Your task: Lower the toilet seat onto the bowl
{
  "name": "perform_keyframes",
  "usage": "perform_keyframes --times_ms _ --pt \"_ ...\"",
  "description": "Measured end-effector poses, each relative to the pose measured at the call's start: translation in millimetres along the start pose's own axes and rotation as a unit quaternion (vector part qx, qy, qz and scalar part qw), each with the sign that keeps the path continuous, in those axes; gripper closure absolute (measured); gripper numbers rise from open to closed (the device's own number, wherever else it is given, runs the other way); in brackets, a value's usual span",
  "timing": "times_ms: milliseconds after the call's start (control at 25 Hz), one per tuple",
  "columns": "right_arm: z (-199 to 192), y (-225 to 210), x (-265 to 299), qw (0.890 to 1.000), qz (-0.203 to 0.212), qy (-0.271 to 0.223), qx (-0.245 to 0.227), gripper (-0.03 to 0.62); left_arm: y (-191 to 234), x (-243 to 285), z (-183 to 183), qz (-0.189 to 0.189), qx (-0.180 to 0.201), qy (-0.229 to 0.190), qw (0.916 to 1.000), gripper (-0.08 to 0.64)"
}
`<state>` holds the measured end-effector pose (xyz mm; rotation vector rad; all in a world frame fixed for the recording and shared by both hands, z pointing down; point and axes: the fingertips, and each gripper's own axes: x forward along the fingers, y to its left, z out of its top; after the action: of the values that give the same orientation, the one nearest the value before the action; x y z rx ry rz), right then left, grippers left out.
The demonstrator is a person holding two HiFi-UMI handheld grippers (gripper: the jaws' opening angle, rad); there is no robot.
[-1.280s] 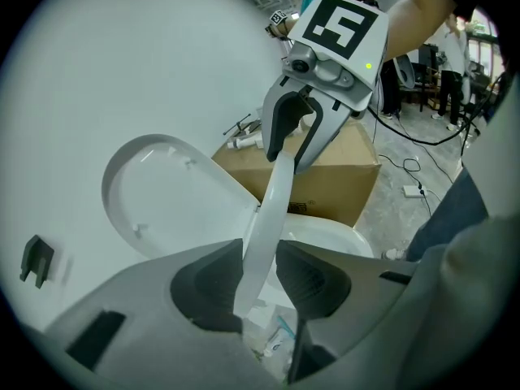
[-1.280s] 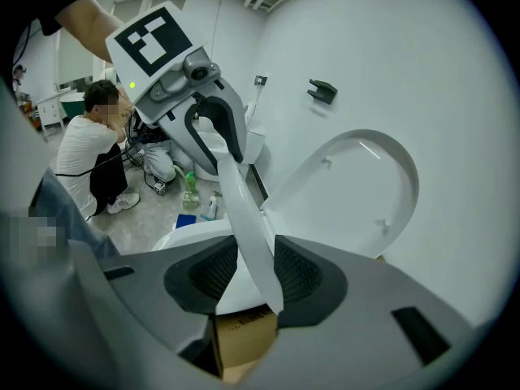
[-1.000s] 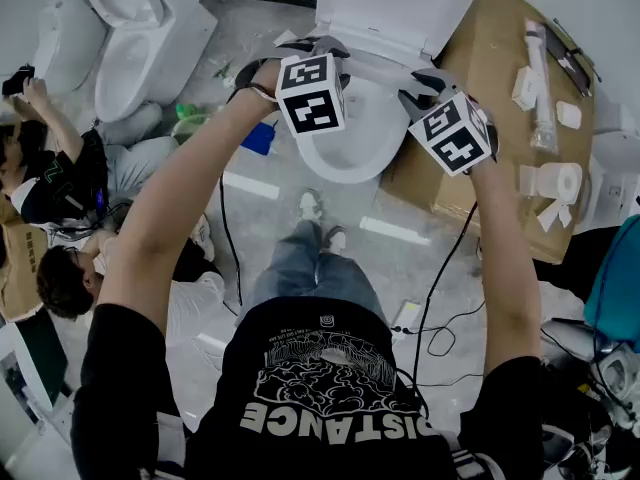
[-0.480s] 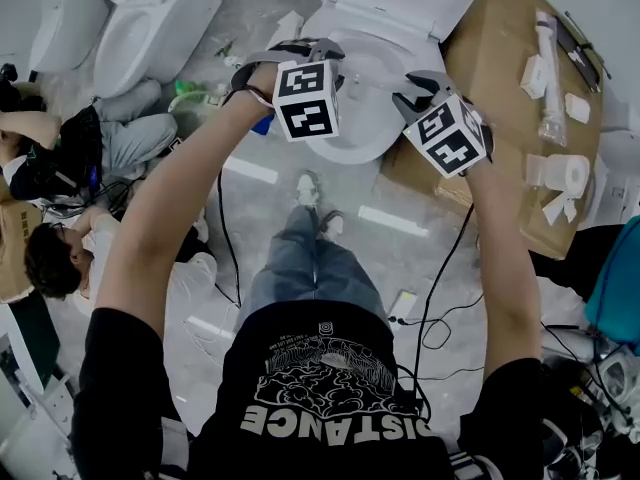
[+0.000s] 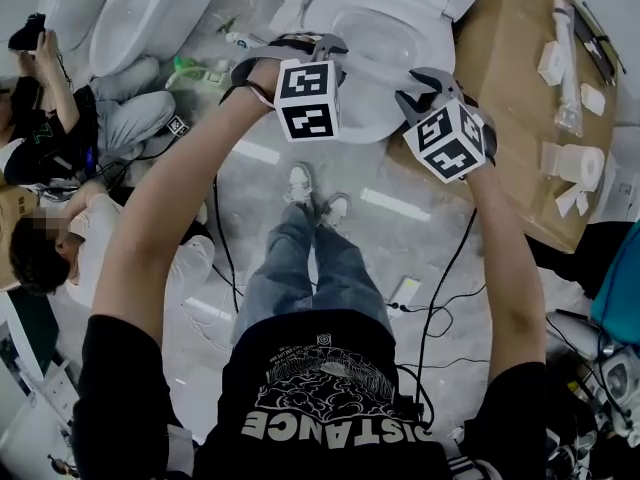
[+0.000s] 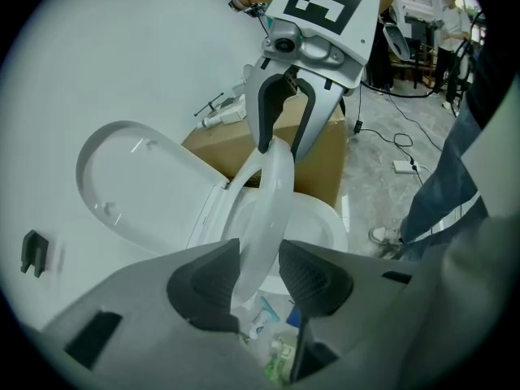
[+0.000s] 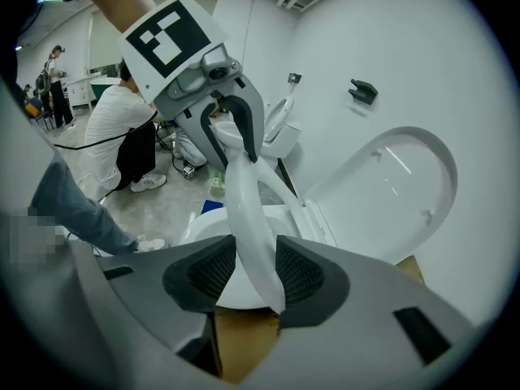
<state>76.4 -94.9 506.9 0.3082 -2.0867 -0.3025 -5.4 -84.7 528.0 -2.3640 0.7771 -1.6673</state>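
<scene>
**Lowering step, midway.** The toilet seat [image 6: 275, 187] stood tilted between the raised lid [image 6: 146, 185] and the bowl [image 6: 321, 224]. It was not yet down on the rim.

The left gripper [image 6: 260, 270] had one side of the ring and the right gripper [image 7: 256, 270] the opposite side, each facing the other along it. In both gripper views the white ring ran edge-on between the two ribbed pads [image 6: 207, 281] and touched each of them near the tips. Both pairs of jaws had just been opening somewhat, so the hold looked light, a guiding clasp rather than a clamp. Neither pair stood empty. The bowl lay below and beyond the jaws, just beside a cardboard box [image 5: 510, 118].

**Next move, as judged.** Both grippers should come down and forward together, evenly, so the ring swings on its hinge without twisting. The jaws should part fully only once the seat rests on the bowl. A release now would likely let it drop.
</scene>
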Motion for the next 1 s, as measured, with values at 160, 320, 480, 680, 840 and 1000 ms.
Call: perform_keyframes --times_ms 160,320,480,680,840,1000 --pt "-9 17 9 1.0 -0.005 0.012 -0.015 0.434 -17 8 -7 -0.003 0.006 -0.001 1.0 0.413" --pt "-18 32 18 0.999 -0.006 0.027 -0.029 0.433 -33 17 -13 -0.003 0.012 -0.006 0.9999 0.408" --pt "-26 43 26 0.998 -0.013 0.042 -0.035 0.433 -45 23 -18 -0.005 0.017 -0.018 0.9997 0.408" --pt "-36 58 36 0.997 -0.033 0.056 -0.031 0.431 -61 32 -24 -0.009 0.032 -0.031 0.999 0.408" --pt "-44 69 44 0.997 -0.04 0.063 -0.036 0.428 -72 41 -29 0.009 0.048 -0.029 0.9984 0.408" --pt "-52 80 55 0.996 -0.039 0.072 -0.044 0.425 -84 51 -36 0.012 0.052 -0.027 0.9982 0.408"
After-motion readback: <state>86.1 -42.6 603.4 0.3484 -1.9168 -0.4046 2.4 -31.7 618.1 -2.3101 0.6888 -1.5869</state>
